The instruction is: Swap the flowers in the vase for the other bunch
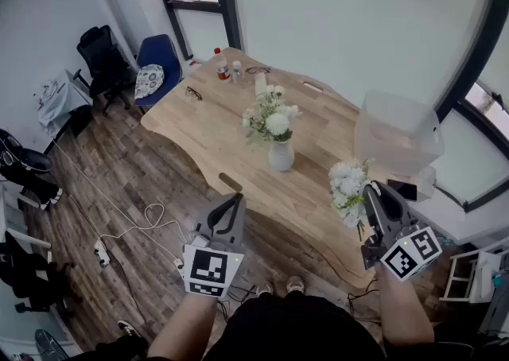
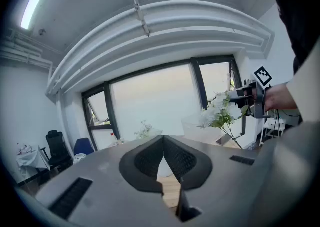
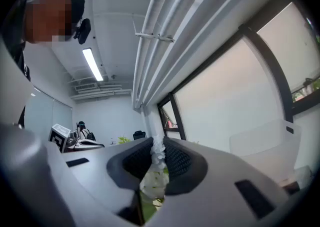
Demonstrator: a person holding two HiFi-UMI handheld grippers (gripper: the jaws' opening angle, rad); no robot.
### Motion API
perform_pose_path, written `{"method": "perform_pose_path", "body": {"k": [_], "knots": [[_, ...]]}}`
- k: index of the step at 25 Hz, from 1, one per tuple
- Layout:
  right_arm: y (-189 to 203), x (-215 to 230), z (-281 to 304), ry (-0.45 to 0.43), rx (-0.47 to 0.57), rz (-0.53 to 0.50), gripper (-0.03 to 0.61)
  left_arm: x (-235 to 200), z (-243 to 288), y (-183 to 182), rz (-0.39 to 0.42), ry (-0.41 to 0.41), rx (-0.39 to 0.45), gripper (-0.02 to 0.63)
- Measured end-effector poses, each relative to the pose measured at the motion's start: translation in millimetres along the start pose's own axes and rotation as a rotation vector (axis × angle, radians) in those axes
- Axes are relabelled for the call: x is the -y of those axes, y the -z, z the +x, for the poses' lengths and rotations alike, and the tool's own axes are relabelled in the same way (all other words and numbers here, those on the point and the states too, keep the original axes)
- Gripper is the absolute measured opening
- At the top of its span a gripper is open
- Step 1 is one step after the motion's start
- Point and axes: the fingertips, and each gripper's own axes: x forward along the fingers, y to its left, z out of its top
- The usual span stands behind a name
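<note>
Head view: a rounded white vase (image 1: 281, 157) stands at the centre of the pale wooden table (image 1: 199, 121), its flowers (image 1: 270, 119) fluffy and cream. At 4 o'clock the right gripper (image 1: 372, 190) clamps the other bunch (image 1: 348, 186) (white, ruffled blooms). At 7 o'clock sits the left gripper (image 1: 236, 199).

Left gripper view: its ribbed dark jaws meet, with nothing between them.

Right gripper view: the textured jaws pinch white petals and green stems.

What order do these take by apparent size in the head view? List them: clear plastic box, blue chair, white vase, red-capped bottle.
1. clear plastic box
2. blue chair
3. white vase
4. red-capped bottle
The bottle stands farther away, so those last two are unsure.
</note>
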Motion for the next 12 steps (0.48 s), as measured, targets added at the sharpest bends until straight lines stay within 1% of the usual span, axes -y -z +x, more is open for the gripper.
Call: {"method": "perform_pose_path", "body": {"k": [3, 8, 10, 12], "knots": [[-3.7, 9.9, 3.3, -0.006, 0.009, 0.006, 0.077, 0.4, 5.4, -6.5, 0.009, -0.017, 0.000, 0.006], [-3.4, 24.6, 11.9, -0.044, 0.009, 0.005, 0.077, 0.8, 11.9, -9.3, 0.010, -0.073, -0.009, 0.006], [-2.0, 31.2, 13.4, -0.055, 0.012, 0.002, 0.077, 4.6, 18.5, -11.3, 0.010, -0.079, -0.001, 0.006], [-1.1, 37.3, 14.4, -0.058, 0.019, -0.006, 0.077, 10.7, 26.0, -15.9, 0.019, -0.070, 0.025, 0.006]]}}
